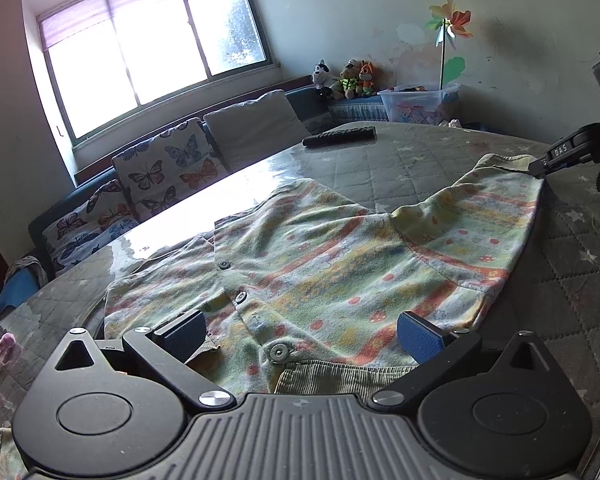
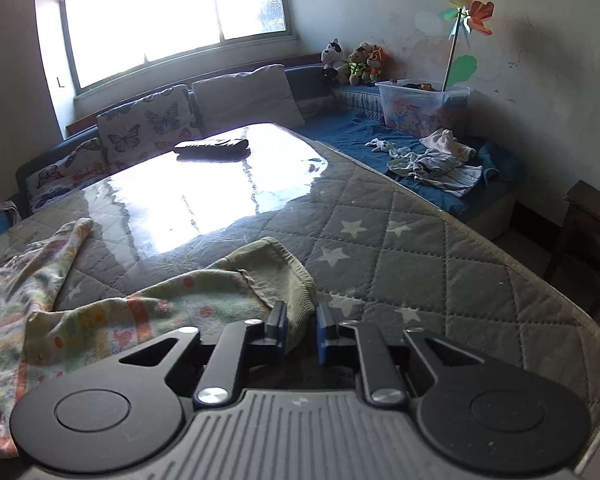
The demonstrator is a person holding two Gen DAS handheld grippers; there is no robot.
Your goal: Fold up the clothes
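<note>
Quilted star-print cover (image 2: 420, 240) on the table, w/ a glossy clear sheet on top catching window (image 1: 148, 44) glare. Sofa behind w/ butterfly cushions (image 1: 168, 164), plush toys (image 2: 352, 62) in the corner, pinwheel (image 2: 466, 12) stuck in a plastic bin (image 2: 420, 110), loose laundry pile (image 2: 440, 164) on the blue seat. Remote (image 1: 340, 136) at the far end of the table.

Shirt (image 1: 320, 260): buttoned, striped print, spread flat on the cover, collar end nearest the left gripper (image 1: 300, 334).

Left gripper: fingers spread wide, low over the collar/button strip, one pad either side, nothing pinched.

Right gripper (image 2: 302, 330): fingers nearly together, pinching the sleeve cuff (image 2: 284, 276). Cuff lifted a bit off the cover, sleeve stretched out to the shirt's side. Left wrist view shows same grip at the sleeve tip.
</note>
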